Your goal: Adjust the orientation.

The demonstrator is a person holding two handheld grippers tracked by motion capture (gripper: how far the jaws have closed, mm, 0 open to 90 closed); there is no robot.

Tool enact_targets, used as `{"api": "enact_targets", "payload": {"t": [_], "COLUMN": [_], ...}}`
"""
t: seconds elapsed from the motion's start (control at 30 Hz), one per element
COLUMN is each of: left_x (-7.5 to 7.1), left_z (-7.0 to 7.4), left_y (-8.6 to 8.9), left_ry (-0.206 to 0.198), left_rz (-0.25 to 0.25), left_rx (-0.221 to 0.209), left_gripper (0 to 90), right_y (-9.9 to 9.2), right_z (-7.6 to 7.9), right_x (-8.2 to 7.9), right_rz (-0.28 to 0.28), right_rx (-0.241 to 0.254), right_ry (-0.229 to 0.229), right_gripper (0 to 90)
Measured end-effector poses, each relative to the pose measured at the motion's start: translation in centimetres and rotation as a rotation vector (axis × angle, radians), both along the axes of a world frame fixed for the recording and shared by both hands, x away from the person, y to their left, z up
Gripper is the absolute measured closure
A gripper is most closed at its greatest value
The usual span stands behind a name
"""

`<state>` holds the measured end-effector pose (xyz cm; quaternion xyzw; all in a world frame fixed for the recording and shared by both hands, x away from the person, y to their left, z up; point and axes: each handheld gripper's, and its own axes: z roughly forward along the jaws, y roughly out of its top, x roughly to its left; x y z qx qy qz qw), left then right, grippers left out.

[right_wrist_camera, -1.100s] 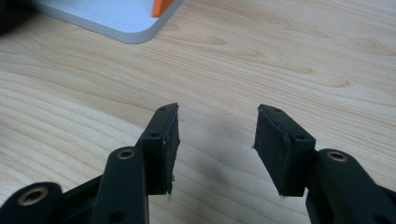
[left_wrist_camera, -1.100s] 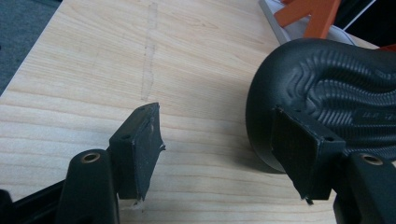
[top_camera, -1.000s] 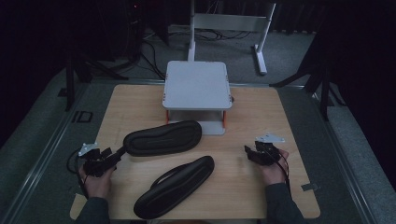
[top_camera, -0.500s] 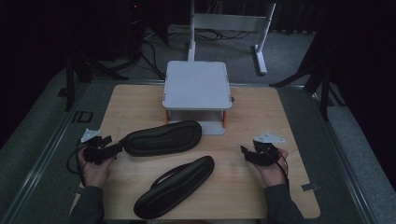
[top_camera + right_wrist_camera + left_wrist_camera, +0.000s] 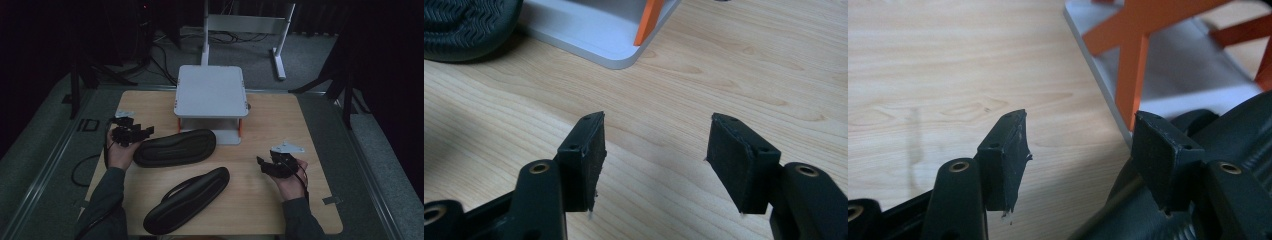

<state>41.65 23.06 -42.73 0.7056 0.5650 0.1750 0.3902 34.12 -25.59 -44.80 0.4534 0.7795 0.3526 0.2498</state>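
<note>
Wooden surface, light grain, dark floor around it.

White stand at the far middle of the surface: flat top, orange legs, grey base plate under it. In the left tool view 1 orange cross brace and the base plate fill the upper right; top cut off by the frame.

2 black slippers. Far slipper lies sole up just in front of the stand, long axis nearly left-right, slightly raised toward the right end, which sits at the stand's base. Near slipper lies strap up, long axis diagonal, from near left to far right. Which end is toe: hard to make out in the dim light.

Left tool is at the left end of the far slipper, pointing right. Its jaws have just been closing, yet stand apart; bare surface between them, the slipper's edge beside the right jaw. Contact there: cannot tell.

Right tool hangs over bare surface, well apart from both slippers, jaws wide, nothing between them. Ribbed slipper sole cut off at upper left.
</note>
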Motion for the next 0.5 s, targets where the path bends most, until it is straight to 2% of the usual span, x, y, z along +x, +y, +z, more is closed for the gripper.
{"api": "enact_targets", "payload": {"t": [0.1, 0.2, 0.37, 0.5], "left_x": [0.6, 0.6, -0.1, -2.3], "left_z": [-0.7, -1.3, -1.3, -1.4], "left_y": [-0.7, -1.1, -0.9, -0.5], "left_ry": [0.034, 0.059, 0.058, 0.057], "left_rz": [-0.016, -0.034, -0.028, -0.04], "left_rx": [0.024, 0.04, 0.017, 0.008], "left_gripper": [41.6, 41.6, 43.6, 43.8], "right_y": [-0.1, -0.1, 0.1, 0.4], "right_z": [0.1, 0.1, 0.2, 0.5], "right_x": [-0.1, -0.1, -0.4, -0.6], "right_rz": [-0.001, 0.0, 0.013, 0.022], "right_rx": [0.002, 0.0, -0.001, -0.007], "right_ry": [-0.002, -0.002, -0.002, -0.016], "right_gripper": [40.0, 40.0, 39.9, 39.7]}}
